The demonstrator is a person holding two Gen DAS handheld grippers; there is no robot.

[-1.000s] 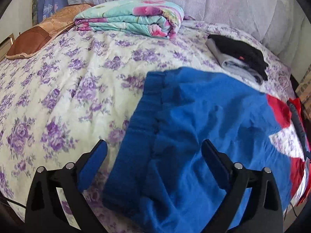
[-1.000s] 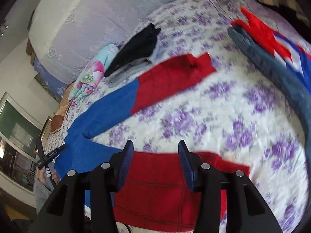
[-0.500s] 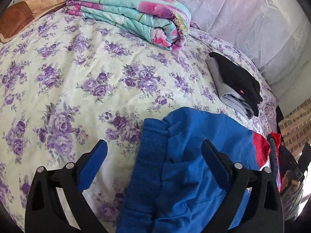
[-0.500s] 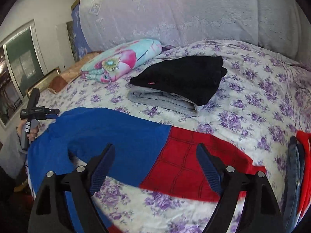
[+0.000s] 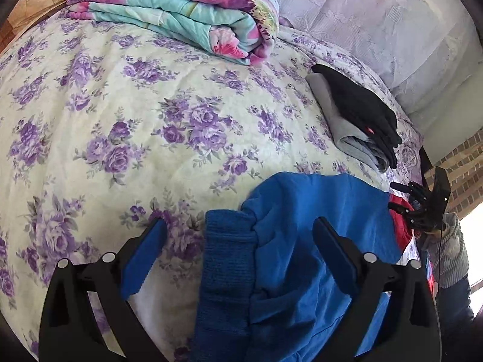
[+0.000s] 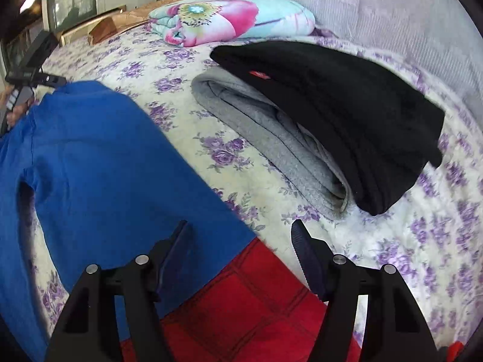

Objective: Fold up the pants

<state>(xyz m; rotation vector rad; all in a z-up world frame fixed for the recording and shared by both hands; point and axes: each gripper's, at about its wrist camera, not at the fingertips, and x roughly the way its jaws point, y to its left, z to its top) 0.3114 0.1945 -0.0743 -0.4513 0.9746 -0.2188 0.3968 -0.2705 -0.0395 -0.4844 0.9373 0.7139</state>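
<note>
Blue pants with red lower legs lie on the floral bedspread. In the left wrist view the blue ribbed waistband (image 5: 226, 271) lies between the fingers of my open left gripper (image 5: 240, 235), which hovers just over it. In the right wrist view the blue cloth (image 6: 99, 169) meets the red leg section (image 6: 247, 307) right under my open right gripper (image 6: 241, 235). Neither gripper holds cloth. The right gripper also shows in the left wrist view (image 5: 422, 208) at the far right, and the left gripper in the right wrist view (image 6: 27, 81) at the far left.
A folded black garment on a folded grey one (image 5: 359, 120) (image 6: 332, 111) lies just beyond the pants. A folded floral blanket (image 5: 181, 12) (image 6: 235, 18) sits near the headboard. A brown pillow (image 6: 111, 27) lies at the far left. A brick wall (image 5: 465, 166) stands past the bed's right edge.
Both grippers have moved lower and closer to the pants. The right gripper has opened wider and swung from the red leg ends toward the blue-red seam. The left now sits over the waistband.
</note>
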